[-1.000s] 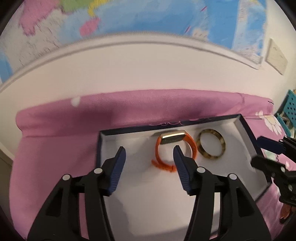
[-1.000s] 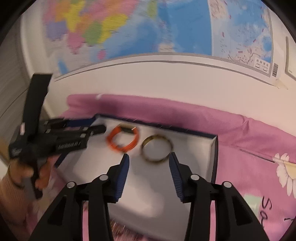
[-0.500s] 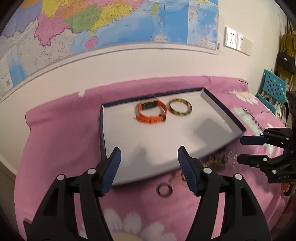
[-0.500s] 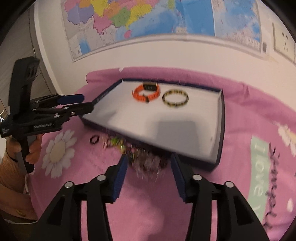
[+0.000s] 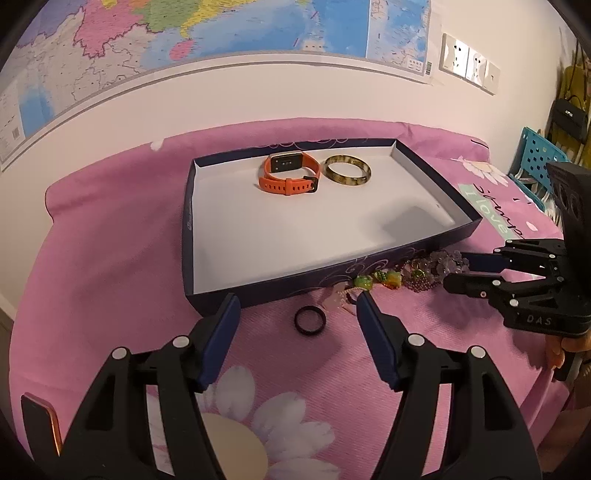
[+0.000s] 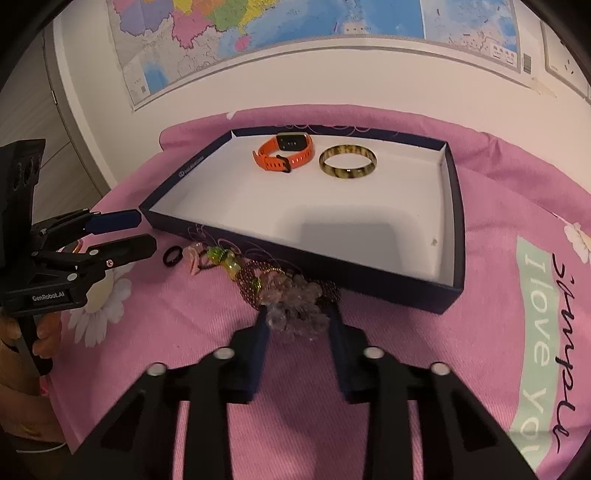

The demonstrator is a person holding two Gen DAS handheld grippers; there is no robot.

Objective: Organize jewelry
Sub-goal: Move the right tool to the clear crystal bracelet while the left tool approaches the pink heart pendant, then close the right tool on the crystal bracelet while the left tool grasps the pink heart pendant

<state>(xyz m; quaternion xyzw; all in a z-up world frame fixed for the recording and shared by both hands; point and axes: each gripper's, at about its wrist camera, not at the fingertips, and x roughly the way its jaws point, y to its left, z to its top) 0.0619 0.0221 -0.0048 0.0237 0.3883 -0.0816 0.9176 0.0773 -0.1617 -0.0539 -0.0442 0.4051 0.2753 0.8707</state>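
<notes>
Pink floral cloth [image 5: 110, 229] covers the desk, w/ a wall map [image 6: 280, 33] behind. Navy tray [image 5: 280, 284] holds an orange watch [image 5: 290, 173] & amber bangle [image 5: 348, 170], side by side. Left gripper [image 5: 297, 308] wide, over a black ring [image 5: 309, 320]. Right gripper [image 6: 297, 314] closing around the pale bead bracelet [image 6: 295, 295] in front of the tray; contact unclear.

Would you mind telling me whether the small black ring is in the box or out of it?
Out. The black ring lies on the pink cloth just in front of the box's near wall, ahead of the left tongs.
</notes>
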